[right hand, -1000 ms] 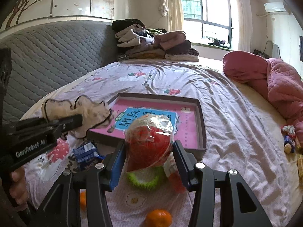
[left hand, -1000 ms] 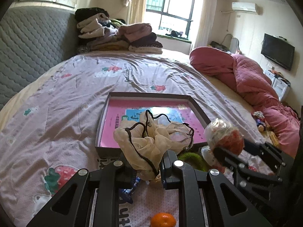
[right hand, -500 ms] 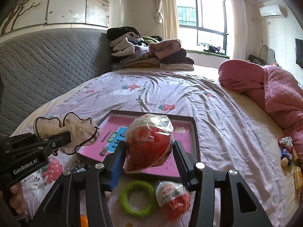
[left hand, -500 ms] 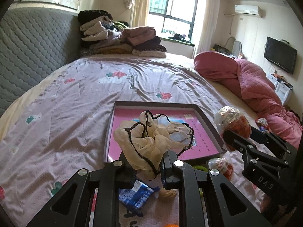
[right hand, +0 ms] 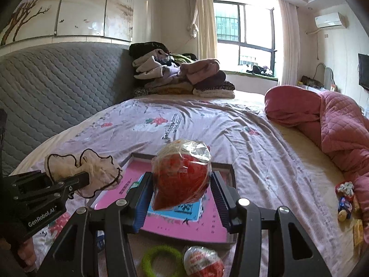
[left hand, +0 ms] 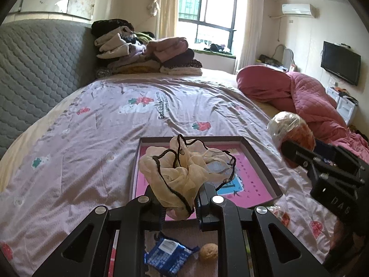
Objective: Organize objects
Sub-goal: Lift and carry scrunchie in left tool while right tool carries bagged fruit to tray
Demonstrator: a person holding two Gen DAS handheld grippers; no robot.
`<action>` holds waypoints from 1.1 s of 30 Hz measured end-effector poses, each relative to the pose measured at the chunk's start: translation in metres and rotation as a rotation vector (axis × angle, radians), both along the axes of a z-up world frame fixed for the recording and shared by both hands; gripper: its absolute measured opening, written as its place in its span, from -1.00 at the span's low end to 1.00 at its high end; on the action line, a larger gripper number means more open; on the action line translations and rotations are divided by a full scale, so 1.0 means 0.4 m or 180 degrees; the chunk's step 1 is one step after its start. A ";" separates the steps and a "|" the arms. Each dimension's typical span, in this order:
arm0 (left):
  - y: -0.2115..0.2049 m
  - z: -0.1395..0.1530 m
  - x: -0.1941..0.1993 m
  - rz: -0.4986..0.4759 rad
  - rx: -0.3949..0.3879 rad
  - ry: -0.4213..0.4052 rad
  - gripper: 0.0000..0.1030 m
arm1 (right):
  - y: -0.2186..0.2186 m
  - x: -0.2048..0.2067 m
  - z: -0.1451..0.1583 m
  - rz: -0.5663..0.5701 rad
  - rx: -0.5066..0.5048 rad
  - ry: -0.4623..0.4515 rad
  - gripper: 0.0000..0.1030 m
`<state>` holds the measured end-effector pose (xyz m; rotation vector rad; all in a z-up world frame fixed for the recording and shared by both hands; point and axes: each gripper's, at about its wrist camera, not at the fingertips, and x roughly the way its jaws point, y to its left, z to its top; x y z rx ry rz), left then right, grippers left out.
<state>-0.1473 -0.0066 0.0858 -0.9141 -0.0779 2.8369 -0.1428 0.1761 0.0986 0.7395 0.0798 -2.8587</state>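
The left gripper [left hand: 178, 199] is squeezed onto a crumpled cream cloth with a black edge [left hand: 182, 175], and the cloth puffs up so much that it hides both fingertips. The right gripper [right hand: 181, 191] is squeezed onto a shiny wrapped red ball [right hand: 182, 175], which sits between its blue pads [right hand: 141, 198]. The bottom tip of the ball hangs in front of the pads, and the wrap is so shiny that what is inside is hard to make out. Both held things are up in the air, just past the near edge of a flat dark box with a pink inside [left hand: 260, 177]. The box lies on the bed sheet [left hand: 92, 143] right in front of both tools. The cloth covers the middle of the box in the left view, and the ball covers it in the right view. Under the left gripper, close to the camera, lie a blue snack packet [left hand: 168, 255] and a small brown round thing [left hand: 208, 251], maybe a nut. Under the right gripper lie a green ring [right hand: 161, 260] and a second wrapped ball [right hand: 203, 263], both partly cut off by the black arms. Far ahead sits a pile of folded clothes [right hand: 182, 78], and off to the right a pink quilt [right hand: 334, 124].
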 end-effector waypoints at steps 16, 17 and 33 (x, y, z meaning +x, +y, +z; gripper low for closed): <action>0.006 -0.042 -0.117 -0.0003 -0.0056 -0.0118 -0.62 | 0.031 -0.119 -0.025 -0.0029 0.0032 -0.0144 -0.02; 0.006 -0.043 -0.124 -0.0016 -0.0042 -0.0136 -0.61 | 0.035 -0.128 -0.028 -0.0023 0.0001 -0.0174 -0.02; -0.001 -0.141 -0.219 -0.0036 -0.0042 -0.0437 -0.60 | 0.060 -0.217 -0.140 0.0021 -0.0028 -0.0651 -0.02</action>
